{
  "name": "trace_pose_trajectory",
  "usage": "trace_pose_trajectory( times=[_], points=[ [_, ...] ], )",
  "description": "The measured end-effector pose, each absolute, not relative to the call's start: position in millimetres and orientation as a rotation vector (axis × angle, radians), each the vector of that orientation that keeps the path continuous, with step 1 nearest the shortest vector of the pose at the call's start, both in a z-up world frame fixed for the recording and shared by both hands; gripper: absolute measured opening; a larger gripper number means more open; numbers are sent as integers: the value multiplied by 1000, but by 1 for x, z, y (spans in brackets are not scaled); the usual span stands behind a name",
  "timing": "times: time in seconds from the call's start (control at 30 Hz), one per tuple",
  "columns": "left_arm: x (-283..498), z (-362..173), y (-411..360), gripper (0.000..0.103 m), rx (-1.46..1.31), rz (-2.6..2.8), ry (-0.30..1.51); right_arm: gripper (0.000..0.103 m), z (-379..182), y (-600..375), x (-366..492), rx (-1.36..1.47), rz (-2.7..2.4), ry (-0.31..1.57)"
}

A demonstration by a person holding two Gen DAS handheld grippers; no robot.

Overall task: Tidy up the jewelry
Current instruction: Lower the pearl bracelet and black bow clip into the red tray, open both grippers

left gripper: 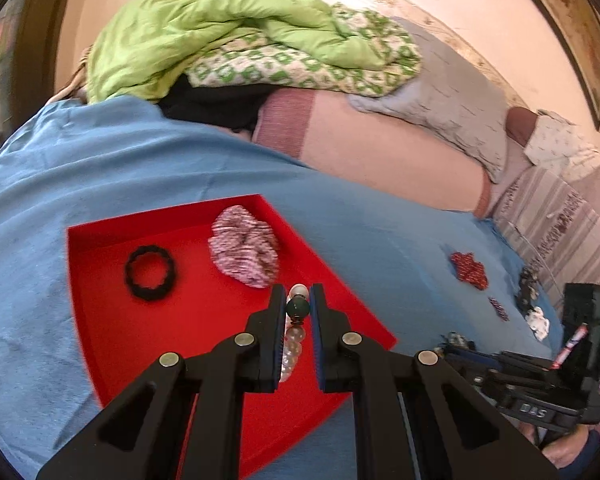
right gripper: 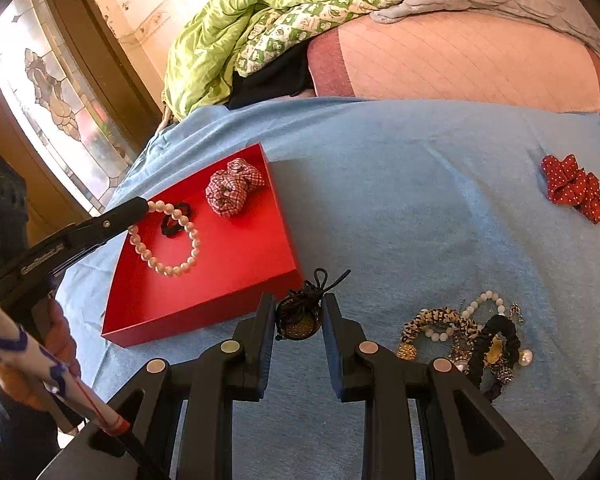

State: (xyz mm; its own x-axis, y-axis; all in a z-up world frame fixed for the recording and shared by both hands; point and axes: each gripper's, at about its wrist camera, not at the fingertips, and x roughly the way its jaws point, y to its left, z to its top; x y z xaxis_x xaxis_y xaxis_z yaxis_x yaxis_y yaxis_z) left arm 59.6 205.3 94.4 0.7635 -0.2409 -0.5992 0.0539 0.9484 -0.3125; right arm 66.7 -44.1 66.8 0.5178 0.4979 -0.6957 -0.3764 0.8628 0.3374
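Pearl bracelet (right gripper: 168, 240): a loop of pale round beads with one dark green bead, hanging over the red tray (right gripper: 228, 248) at centre-left of the right wrist view.
Left gripper (left gripper: 298, 300): jaws nearly closed, pinching the bracelet at the green bead.
Right gripper (right gripper: 298, 312): jaws narrowed on a dark corded pendant (right gripper: 300, 316), lower centre of its view, just right of the tray's near corner.
Tray contents: a black hair tie (left gripper: 150, 266) and a pink checked scrunchie (left gripper: 244, 252), apart from each other.
Jewelry pile (right gripper: 468, 336): a tangle of beads, striped band and black scrunchie at lower right; single pieces are hard to separate.
Red dotted scrunchie (right gripper: 574, 188): right edge, well apart from the pile.
Surface: blue cloth (right gripper: 400, 184) spread over a bed.
Room: green quilt (left gripper: 204, 28) heaped at upper centre, stained-glass window (right gripper: 56, 96) at upper left.
Hidden: the bracelet's lower beads are partly covered by the left jaws.
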Motion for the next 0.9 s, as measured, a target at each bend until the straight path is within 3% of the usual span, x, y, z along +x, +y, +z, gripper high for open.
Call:
trace_pose_trajectory(
  times=[0.5,0.9],
  points=[
    [69,75,257,11,-371,-33,738,25,86,-7,71,152,582,897],
    [70,67,277,11,-399,43,775,25,72,74,121,133,618,1047]
  ],
)
